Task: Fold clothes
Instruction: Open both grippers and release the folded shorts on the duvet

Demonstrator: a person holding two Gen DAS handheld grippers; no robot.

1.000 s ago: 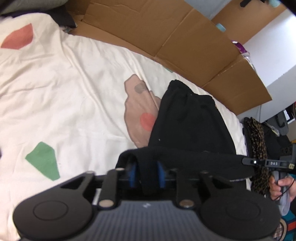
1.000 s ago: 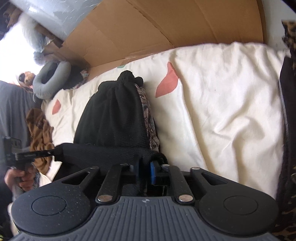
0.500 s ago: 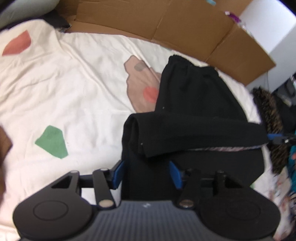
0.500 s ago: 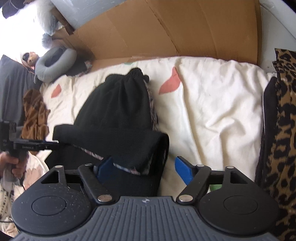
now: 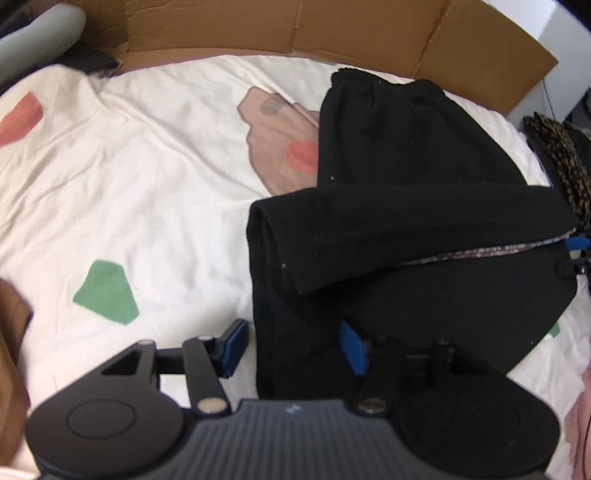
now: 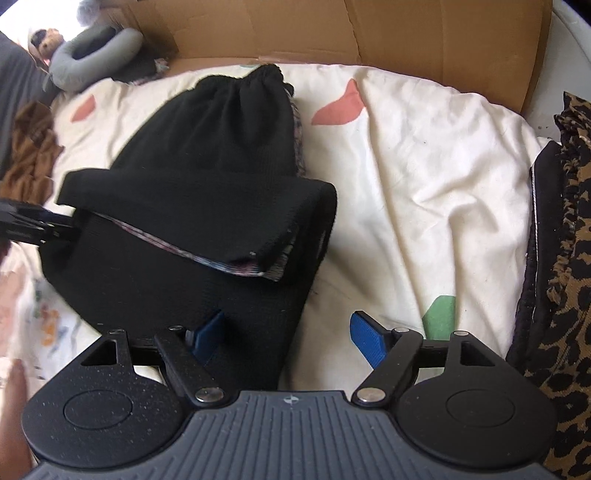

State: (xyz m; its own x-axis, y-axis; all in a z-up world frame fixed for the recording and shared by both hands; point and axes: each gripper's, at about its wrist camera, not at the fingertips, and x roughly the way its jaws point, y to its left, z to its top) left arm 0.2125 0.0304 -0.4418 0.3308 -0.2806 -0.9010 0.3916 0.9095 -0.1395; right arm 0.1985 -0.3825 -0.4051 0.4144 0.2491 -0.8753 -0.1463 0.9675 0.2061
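- Cardboard point(image 5: 369, 33) walled the far side of the bed; a cream duvet point(image 5: 129, 184) with colored patches covered it.
- At far left in the right view lay a brown cloth point(image 6: 33, 155), with a gray neck pillow point(image 6: 96, 48) behind it.
- Our left gripper point(image 5: 291, 345) hung with its blue pads wide apart and held nothing. The left pad sat over bare duvet; the right pad was over the near hem of the garment point(image 5: 424, 177), and contact we could not tell.
- That black garment lay mid-bed, its gathered waist toward the cardboard. Its near part was folded back as a flap point(image 5: 406, 229), a patterned lining showing under the flap edge.
- Our right gripper point(image 6: 291, 336) also stood wide and empty, the left pad over the garment's near edge, the right pad over duvet.
- At far right lay a leopard-print pile point(image 6: 569, 240).
- We judged one fold laid and both tongs let go. A further fold, if wanted, would call for pinching both layers at the near corners and carrying them evenly toward the waist, since thick knit slips and the flap lay skewed.
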